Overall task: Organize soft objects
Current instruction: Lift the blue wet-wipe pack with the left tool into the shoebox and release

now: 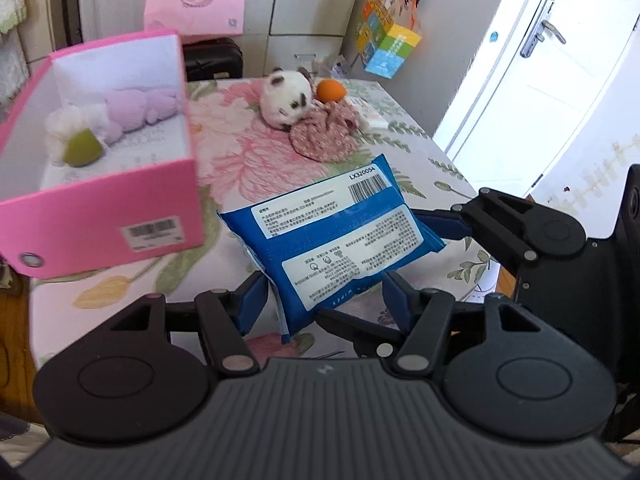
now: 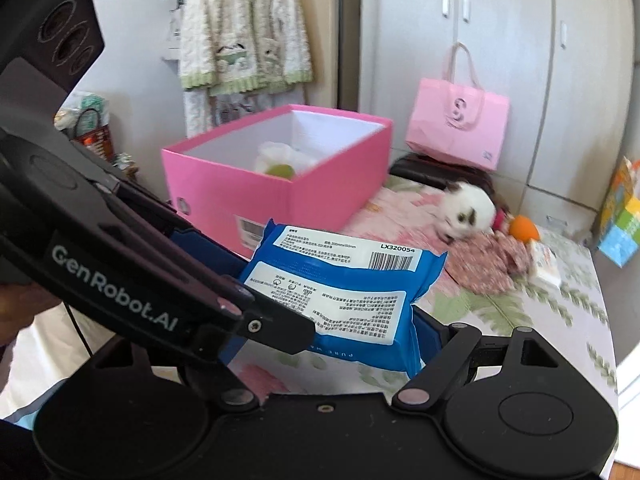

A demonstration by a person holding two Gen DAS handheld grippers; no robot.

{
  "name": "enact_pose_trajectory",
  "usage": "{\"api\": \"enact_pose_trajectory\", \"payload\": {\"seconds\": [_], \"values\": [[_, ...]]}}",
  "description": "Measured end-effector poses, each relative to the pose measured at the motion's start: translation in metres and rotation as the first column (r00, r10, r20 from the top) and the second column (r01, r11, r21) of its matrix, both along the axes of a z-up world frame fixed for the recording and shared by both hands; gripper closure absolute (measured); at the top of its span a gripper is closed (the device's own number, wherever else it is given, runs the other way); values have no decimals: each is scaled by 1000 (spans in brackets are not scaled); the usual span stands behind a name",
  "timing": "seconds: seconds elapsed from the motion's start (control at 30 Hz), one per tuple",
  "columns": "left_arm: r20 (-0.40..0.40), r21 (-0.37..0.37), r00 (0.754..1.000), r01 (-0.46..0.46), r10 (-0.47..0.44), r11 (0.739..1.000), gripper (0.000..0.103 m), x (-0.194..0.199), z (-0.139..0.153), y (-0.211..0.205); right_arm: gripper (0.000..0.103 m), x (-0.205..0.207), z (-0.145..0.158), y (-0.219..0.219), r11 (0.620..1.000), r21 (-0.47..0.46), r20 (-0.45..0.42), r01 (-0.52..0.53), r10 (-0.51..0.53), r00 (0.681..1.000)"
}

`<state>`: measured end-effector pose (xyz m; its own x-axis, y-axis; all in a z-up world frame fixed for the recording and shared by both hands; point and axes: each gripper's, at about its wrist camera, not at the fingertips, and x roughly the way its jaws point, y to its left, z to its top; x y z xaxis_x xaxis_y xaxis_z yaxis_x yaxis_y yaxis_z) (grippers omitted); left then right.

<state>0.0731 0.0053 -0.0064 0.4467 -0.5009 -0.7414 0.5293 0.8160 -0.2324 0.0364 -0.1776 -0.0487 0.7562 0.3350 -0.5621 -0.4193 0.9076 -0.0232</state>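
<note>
Nearest, both grippers share one blue plastic pack of wet wipes (image 1: pixel 336 240), raised off the flowered counter (image 1: pixel 224 152). The left gripper (image 1: pixel 324 300) has its jaws half-wide across the pack's near end; the right gripper (image 1: pixel 436 236) clamps its far side, jaws wide. The pack looks squashy and slick, probably weighty for its size, so the sealed end seams seem the safest hold. Beyond, at the counter's left edge, the open pink cardboard box (image 1: pixel 100 216) holds plush toys. Toward the far edge lie a white panda plush (image 1: pixel 286 98) and an orange sponge (image 1: pixel 330 90).
</note>
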Motion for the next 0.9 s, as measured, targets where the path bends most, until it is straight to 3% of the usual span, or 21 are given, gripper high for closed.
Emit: {"api": "enact_pose_trajectory", "payload": {"seconds": [0.3, 0.5, 0.9], "values": [[116, -26, 989, -86, 88, 996, 42, -2, 37, 41, 16, 4, 40, 40, 996, -36, 120, -81, 85, 989], [162, -51, 976, -140, 147, 989, 41, 24, 52, 64, 15, 35, 56, 58, 994, 13, 136, -109, 106, 985], [94, -127, 968, -222, 234, 967, 40, 121, 52, 96, 15, 131, 72, 84, 988, 71, 83, -136, 130, 988]]}}
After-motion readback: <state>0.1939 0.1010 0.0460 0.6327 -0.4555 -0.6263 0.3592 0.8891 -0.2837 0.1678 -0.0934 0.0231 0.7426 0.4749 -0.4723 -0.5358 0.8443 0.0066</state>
